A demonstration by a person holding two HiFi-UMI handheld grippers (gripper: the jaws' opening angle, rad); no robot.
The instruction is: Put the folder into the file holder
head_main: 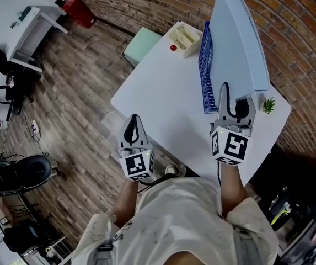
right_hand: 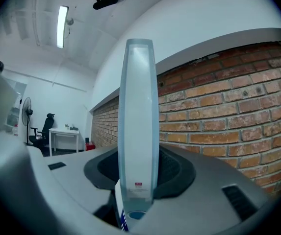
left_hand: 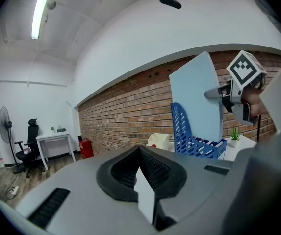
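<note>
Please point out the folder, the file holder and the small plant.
light blue folder (head_main: 238, 43), head view, middle of its broad cover.
blue file holder (head_main: 204, 76), head view, its slotted side wall.
small potted plant (head_main: 268, 105), head view, its green leaves.

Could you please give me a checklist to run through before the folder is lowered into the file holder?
1. Grip on the folder: ok. The right gripper has its jaws closed on the folder's edge.
2. Folder orientation: ok. It stands upright on its edge.
3. File holder ready: ok. It stands upright on the table.
4. Folder's lower edge lined up with a slot: cannot tell. It overlaps the holder in the head view, but the slot itself is hidden.
5. Left gripper out of the way: ok. It is shut, empty, and apart from the holder.
6. Small plant clear: ok. It stands beside the folder, not under it.
</note>
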